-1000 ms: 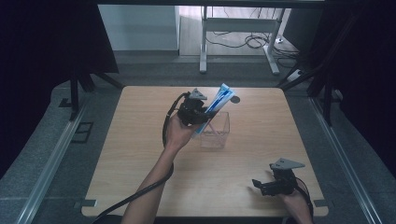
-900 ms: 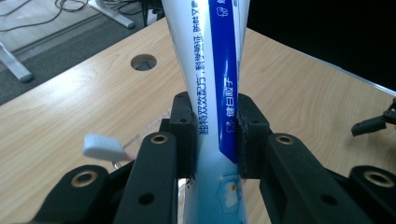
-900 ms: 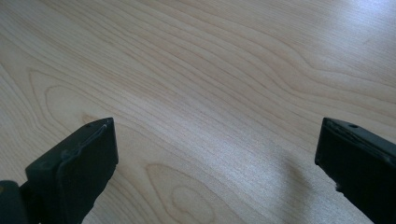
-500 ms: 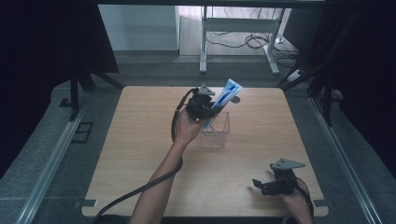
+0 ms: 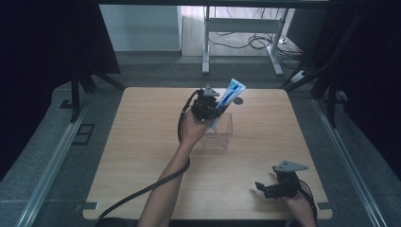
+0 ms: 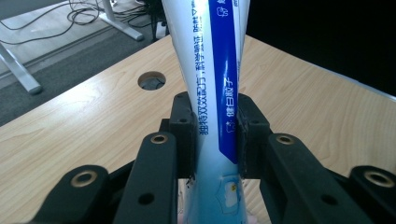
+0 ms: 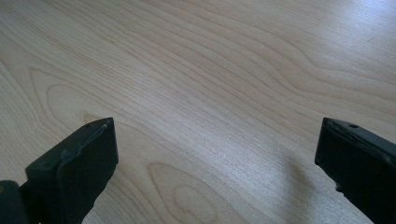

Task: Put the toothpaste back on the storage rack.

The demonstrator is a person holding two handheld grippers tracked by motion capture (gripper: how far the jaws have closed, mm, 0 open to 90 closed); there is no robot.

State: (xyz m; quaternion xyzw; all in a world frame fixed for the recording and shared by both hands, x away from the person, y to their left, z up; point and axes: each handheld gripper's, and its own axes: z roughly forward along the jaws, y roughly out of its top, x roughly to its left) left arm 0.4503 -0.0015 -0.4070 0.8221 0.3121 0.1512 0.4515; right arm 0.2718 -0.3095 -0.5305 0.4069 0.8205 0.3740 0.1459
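My left gripper (image 5: 213, 109) is shut on a blue and white toothpaste tube (image 5: 229, 97), held tilted over a clear plastic box (image 5: 218, 135) near the middle of the wooden table (image 5: 142, 142). The tube's lower end dips into the box's open top. In the left gripper view the tube (image 6: 215, 84) stands upright between both black pads (image 6: 183, 133), which press on its sides; my left gripper (image 6: 215, 140) is closed around it. My right gripper (image 5: 265, 189) rests low near the table's front right edge, open, with nothing between its jaws; in its own view the right gripper (image 7: 215, 149) looks down on bare wood.
A round cable hole (image 5: 238, 100) sits in the table just behind the tube, and shows as a round cable hole (image 6: 152, 80) in the left gripper view. Dark curtains flank the table; a desk frame and floor cables (image 5: 246, 42) lie beyond its far edge.
My left hand has carried the tube to the right and a little down, from beside the box to over its opening. The right gripper has stayed put.
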